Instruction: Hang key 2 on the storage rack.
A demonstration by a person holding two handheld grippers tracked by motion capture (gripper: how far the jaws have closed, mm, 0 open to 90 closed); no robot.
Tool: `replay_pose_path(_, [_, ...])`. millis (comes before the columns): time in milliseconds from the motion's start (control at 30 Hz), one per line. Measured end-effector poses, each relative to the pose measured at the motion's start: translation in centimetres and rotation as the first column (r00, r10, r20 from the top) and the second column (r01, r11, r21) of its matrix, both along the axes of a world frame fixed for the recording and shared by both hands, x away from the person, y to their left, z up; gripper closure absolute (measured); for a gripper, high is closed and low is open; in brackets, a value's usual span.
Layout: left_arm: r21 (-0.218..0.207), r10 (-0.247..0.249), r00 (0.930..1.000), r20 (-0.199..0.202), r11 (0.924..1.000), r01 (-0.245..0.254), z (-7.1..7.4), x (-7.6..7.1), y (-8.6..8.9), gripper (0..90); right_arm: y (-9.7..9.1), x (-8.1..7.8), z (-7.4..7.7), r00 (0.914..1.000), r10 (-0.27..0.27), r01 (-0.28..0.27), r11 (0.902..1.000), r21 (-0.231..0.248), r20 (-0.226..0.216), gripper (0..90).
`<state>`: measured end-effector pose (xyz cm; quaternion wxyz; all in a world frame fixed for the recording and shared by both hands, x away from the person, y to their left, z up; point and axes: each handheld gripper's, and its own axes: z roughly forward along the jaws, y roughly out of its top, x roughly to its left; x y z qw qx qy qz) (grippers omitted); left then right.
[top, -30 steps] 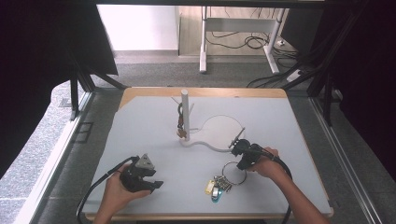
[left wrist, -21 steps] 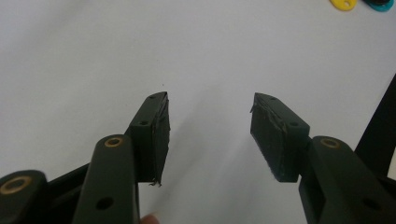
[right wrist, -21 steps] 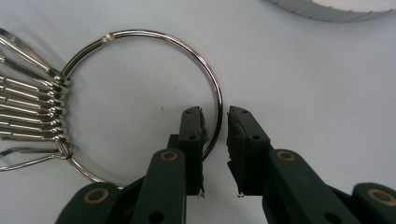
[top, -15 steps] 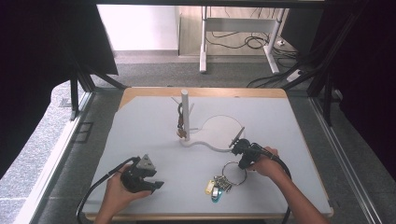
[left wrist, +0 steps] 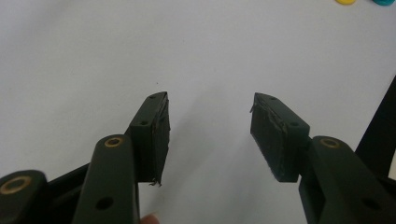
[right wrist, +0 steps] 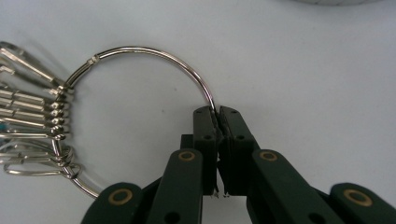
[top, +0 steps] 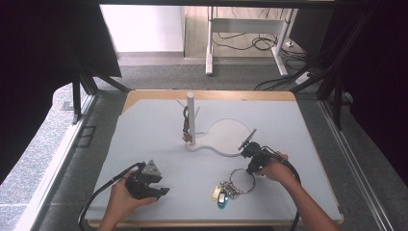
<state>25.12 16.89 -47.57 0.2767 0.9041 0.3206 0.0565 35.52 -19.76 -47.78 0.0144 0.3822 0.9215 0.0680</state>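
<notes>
Left gripper rested low at the near left of the worktop, held in the person's left hand. In the left gripper view its fingers stood spread apart, nothing between them, bare worktop beneath. A yellow tag and a teal tag showed at the far edge of that view.

Bunch of keys lay near the front edge, right of centre, with the yellow tag and the teal tag among them. All hung on a large metal key ring lying flat on the worktop just beyond the bunch.

Right gripper, in the person's right hand, sat at the ring's far right side. In the right gripper view its fingers had just been closing and were pinched on the wire of the key ring, pads nearly together with the wire between them. Several clips crowded the ring's opposite side in that view.

Farther back, near the worktop's centre, a white stand with a round base and an upright post. A small dark item hung against the post; too small to identify.
</notes>
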Motion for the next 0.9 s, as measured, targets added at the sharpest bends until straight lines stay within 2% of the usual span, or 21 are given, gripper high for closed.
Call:
replay_pose_path(67, [0.0, 0.001, 1.0, 0.0, 1.0, -0.001, -0.1, 0.0, 0.0, 47.8, -0.2, -0.2, 0.2, 1.0, -0.002, 0.002, 1.0, 0.009, -0.005, 86.8])
replay_pose_path(100, [0.002, 0.002, 1.0, -0.002, 1.0, -0.002, -0.1, 0.0, 0.0, 47.8, -0.4, -0.3, 0.4, 1.0, 0.003, -0.003, 0.9999, 0.014, -0.003, 90.0])
replay_pose_path(167, [0.002, 0.003, 1.0, -0.003, 1.0, -0.003, -0.1, 0.0, -0.1, 47.8, -0.5, -0.6, 1.0, 1.0, 0.008, -0.008, 0.9992, 0.04, 0.0, 90.0])
replay_pose_path(300, [0.002, -0.001, 1.0, -0.004, 1.0, 0.001, -0.2, 0.0, -0.1, 47.8, -0.6, -1.2, 2.1, 0.9994, 0.032, -0.033, 0.9982, 0.051, 0.009, 89.3])
replay_pose_path(400, [0.007, -0.003, 1.0, -0.008, 1.0, 0.003, -0.2, 0.0, -0.2, 47.8, -0.8, -1.1, 2.0, 0.9998, 0.016, -0.017, 0.9991, 0.04, 0.011, 81.1])
replay_pose_path(533, [0.007, -0.002, 1.0, -0.006, 1.0, 0.002, -0.3, 0.0, -0.2, 47.8, -0.8, -0.8, 0.6, 0.9997, 0.005, -0.005, 1.0, 0.007, -0.023, 77.3])
replay_pose_path(600, [0.006, -0.002, 1.0, -0.005, 1.0, 0.002, -0.3, 0.0, -0.2, 47.8, -0.7, -0.7, 0.0, 0.9997, 0.0, 0.0, 0.9999, -0.012, -0.024, 77.6])
replay_pose_path(767, [0.006, 0.0, 0.9999, -0.011, 1.0, 0.0, -0.3, 0.0, -0.3, 47.7, -0.5, -0.7, 0.0, 0.9997, -0.021, 0.02, 0.9994, -0.03, -0.015, 84.0])
replay_pose_path(900, [0.004, 0.0, 1.0, -0.006, 1.0, 0.0, -0.3, -0.1, -0.2, 47.7, 0.3, -0.9, 0.0, 0.9996, -0.03, 0.03, 0.9967, -0.076, -0.002, 86.7])
